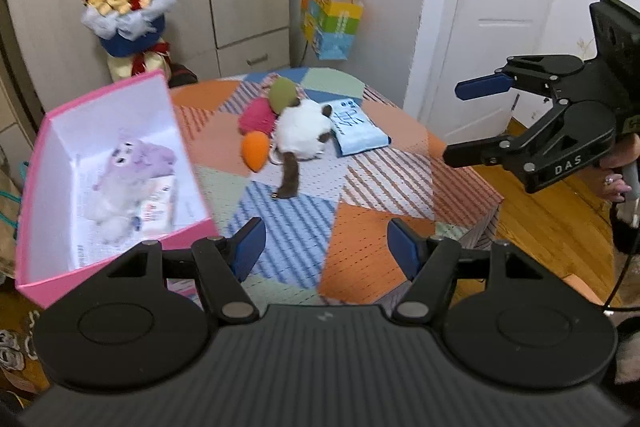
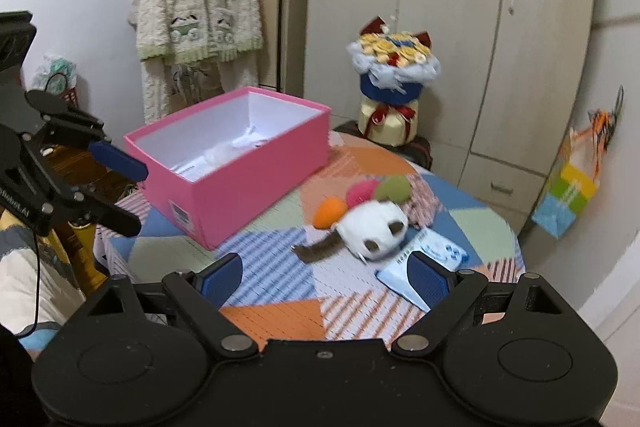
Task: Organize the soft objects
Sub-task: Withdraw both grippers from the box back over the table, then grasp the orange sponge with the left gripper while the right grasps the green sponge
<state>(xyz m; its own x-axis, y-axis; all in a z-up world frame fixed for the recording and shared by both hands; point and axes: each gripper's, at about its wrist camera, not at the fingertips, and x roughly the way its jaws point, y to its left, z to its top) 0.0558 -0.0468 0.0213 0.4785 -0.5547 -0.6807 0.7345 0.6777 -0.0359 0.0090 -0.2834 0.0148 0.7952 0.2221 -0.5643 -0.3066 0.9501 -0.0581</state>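
A pink box (image 1: 188, 239) (image 2: 256, 195) stands on the patterned table (image 1: 360, 235) (image 2: 276, 267), with a pale purple plush toy (image 1: 128, 171) lying inside. On the cloth lie a white and brown plush (image 1: 304, 131) (image 2: 376, 227), an orange ball (image 1: 254, 149) (image 2: 330, 211), a pink ball (image 1: 258, 115) (image 2: 362, 193), a green ball (image 1: 282, 95) (image 2: 394, 189) and a pale blue tissue pack (image 1: 358, 131) (image 2: 436, 255). My left gripper (image 1: 326, 251) (image 2: 132, 195) hovers open over the near table beside the box, nothing between its fingers. My right gripper (image 2: 324, 279) (image 1: 464, 125) is open and empty, short of the plush.
A bouquet (image 1: 128, 15) (image 2: 394, 75) stands behind the table by the wardrobe. A colourful gift bag (image 1: 332, 23) (image 2: 568, 195) hangs on the wall. A knitted cardigan (image 2: 200, 3) hangs at the back left. A white door (image 1: 492, 7) and wooden floor (image 1: 540, 211) are to the right.
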